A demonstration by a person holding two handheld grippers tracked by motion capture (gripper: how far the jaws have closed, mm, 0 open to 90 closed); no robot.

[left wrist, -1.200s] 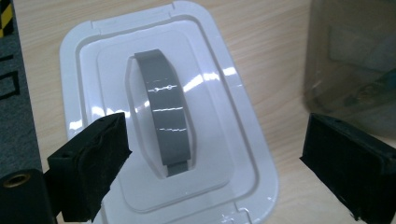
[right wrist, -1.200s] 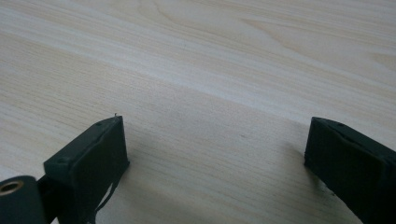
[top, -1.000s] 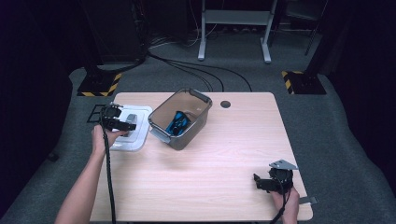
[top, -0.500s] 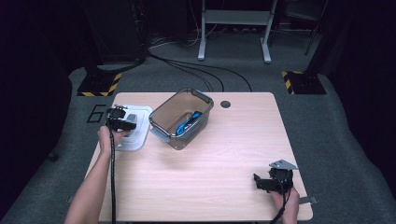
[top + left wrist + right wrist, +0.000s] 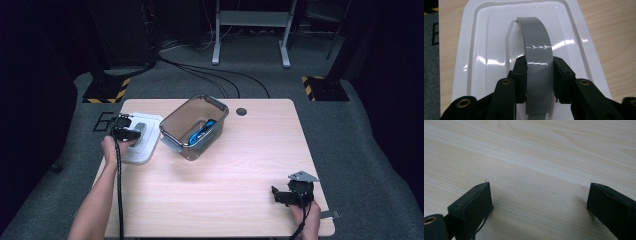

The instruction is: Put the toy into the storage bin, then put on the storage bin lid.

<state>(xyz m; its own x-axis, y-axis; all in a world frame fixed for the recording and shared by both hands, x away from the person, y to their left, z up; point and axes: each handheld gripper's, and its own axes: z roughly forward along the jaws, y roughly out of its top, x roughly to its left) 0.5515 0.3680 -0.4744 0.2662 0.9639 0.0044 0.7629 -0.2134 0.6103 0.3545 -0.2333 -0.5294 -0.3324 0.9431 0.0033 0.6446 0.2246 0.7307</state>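
The wooden table (image 5: 210,170) spreads pale under both grippers. Just to the right of the left gripper (image 5: 126,134) stands a clear grey storage bin (image 5: 194,127), tilted, with a blue item (image 5: 202,132) inside that I can't identify. Directly beneath that gripper lies the bin's white lid (image 5: 486,50), flat on the table's left edge. The left gripper's (image 5: 539,75) jaws are clamped on the lid's grey handle (image 5: 537,52). Well apart, near the table's right front corner, the right gripper (image 5: 291,194) sits low over bare wood, its (image 5: 539,202) jaws wide apart.
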